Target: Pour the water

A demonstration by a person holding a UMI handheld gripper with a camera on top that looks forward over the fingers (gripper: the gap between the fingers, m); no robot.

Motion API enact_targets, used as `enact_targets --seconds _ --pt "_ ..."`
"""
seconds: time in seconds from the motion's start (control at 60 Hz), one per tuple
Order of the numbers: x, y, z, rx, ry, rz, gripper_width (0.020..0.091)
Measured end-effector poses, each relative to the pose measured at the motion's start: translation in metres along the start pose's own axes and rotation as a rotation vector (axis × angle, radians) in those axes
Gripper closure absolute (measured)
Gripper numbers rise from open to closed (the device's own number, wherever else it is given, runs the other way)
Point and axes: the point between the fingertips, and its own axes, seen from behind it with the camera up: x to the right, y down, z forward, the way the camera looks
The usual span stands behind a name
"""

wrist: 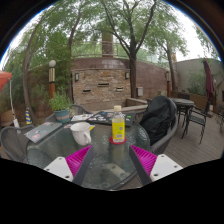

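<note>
A yellow bottle [118, 126] with a pale cap is standing upright on the round glass tabletop [40, 150], just ahead of the hand-held gripper [111, 160] and roughly in line with the gap between its two fingers. Taking that bottle as the landmark and going from left to right: well to its left, a flat dark object [43, 131] is lying on the glass near the far rim; closer in, just left of the bottle, a white cup [82, 132] is sitting upright, apart from the bottle. Below and to either side of the bottle, the magenta pads [78, 159] of the hand-held gripper are showing, spread wide with nothing between them, and neither is touching the bottle. Immediately right of the bottle and a little behind it, a black bag [158, 119] is resting on a chair. Farther right, more patio chairs [196, 115] are standing on the paving. Behind the bottle, a stone wall [100, 80] and trees are filling the background.
</note>
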Motion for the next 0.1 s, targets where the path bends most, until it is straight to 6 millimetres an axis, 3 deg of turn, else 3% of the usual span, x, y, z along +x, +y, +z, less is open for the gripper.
enact_targets --seconds 0.1 --pt "-0.006 0.004 -0.040 0.016 0.018 -0.022 0.0265"
